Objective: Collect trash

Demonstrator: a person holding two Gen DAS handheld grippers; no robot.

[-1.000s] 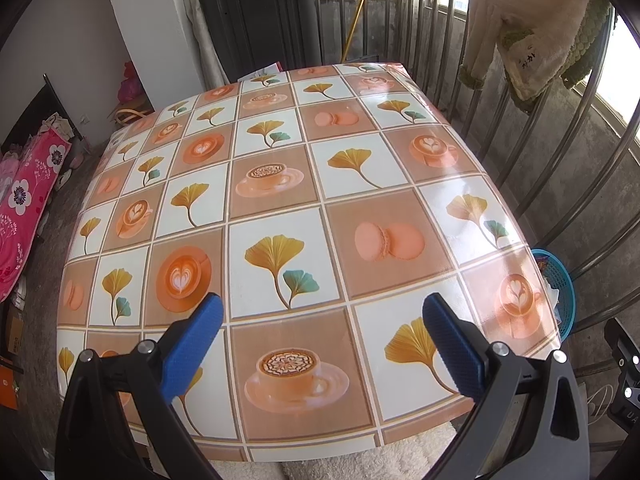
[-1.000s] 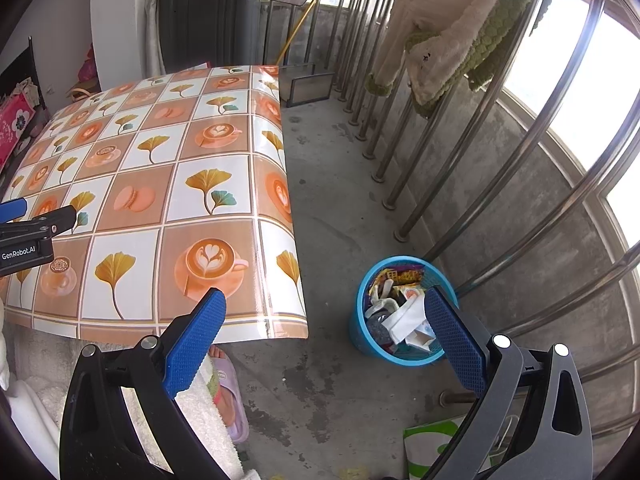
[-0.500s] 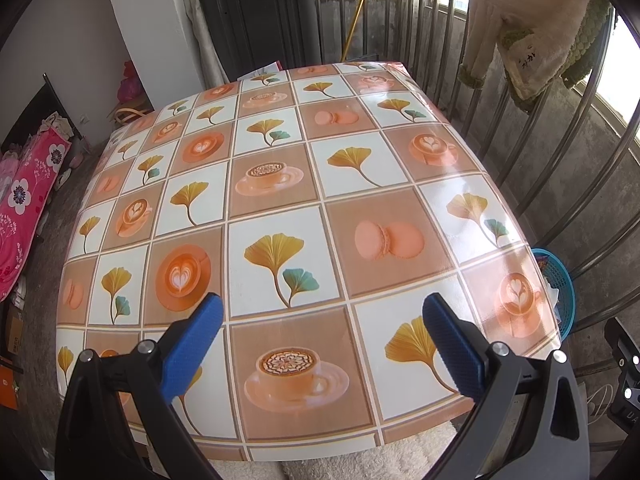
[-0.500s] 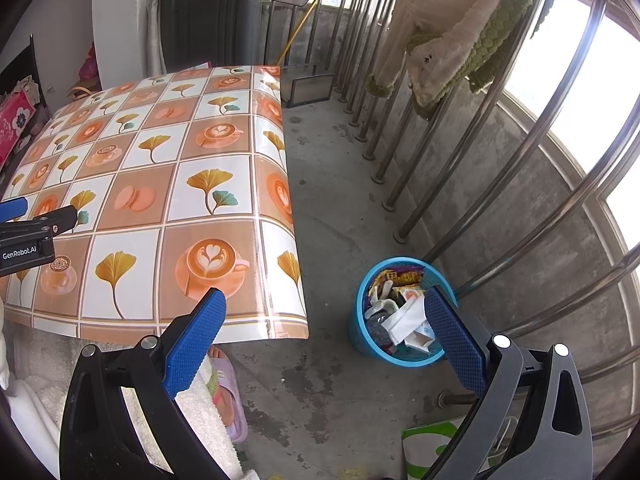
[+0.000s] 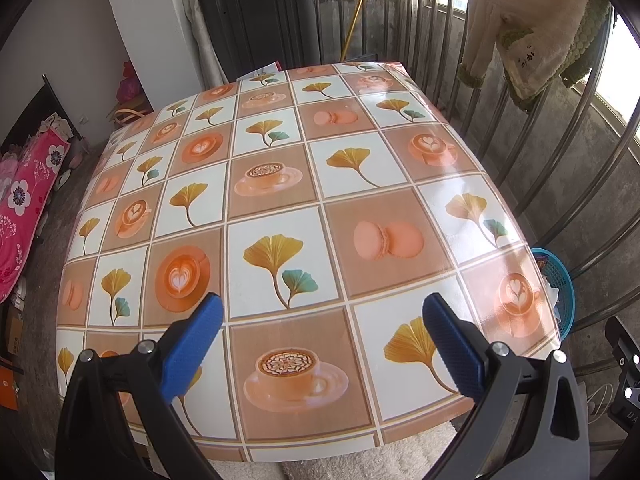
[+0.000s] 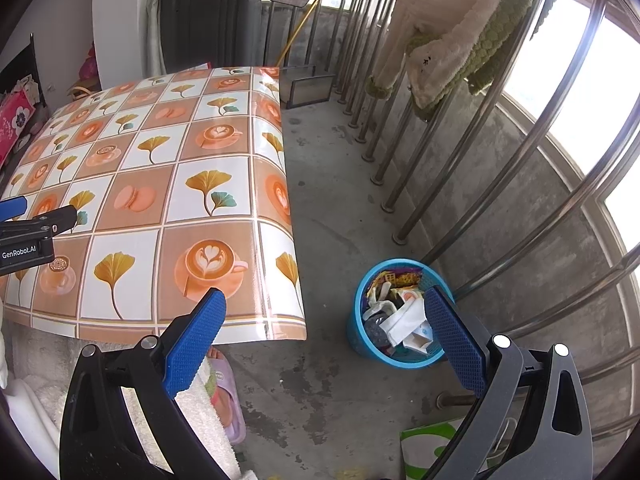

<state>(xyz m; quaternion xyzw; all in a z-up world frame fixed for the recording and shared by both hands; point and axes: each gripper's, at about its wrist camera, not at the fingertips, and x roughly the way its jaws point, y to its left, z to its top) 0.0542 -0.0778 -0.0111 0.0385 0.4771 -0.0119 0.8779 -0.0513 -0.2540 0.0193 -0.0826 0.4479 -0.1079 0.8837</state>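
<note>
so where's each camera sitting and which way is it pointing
Left wrist: on the left gripper, above the table's near edge, facing across the table; its own open jaws show, holding nothing.
Right wrist: on the right gripper, off the table's right side, facing down at the floor and the blue trash basket; its open jaws show, plus a slippered foot.
Shared: the table, the basket, the railing; the right view also catches the left gripper.

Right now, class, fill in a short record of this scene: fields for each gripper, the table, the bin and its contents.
left gripper: open, empty, over the table
right gripper: open, empty, above the floor between table and bin
table: patterned cloth, no trash visible on it
bin: blue, on the floor beside the table, near the railing
bin contents: wrappers and crumpled paper
</note>
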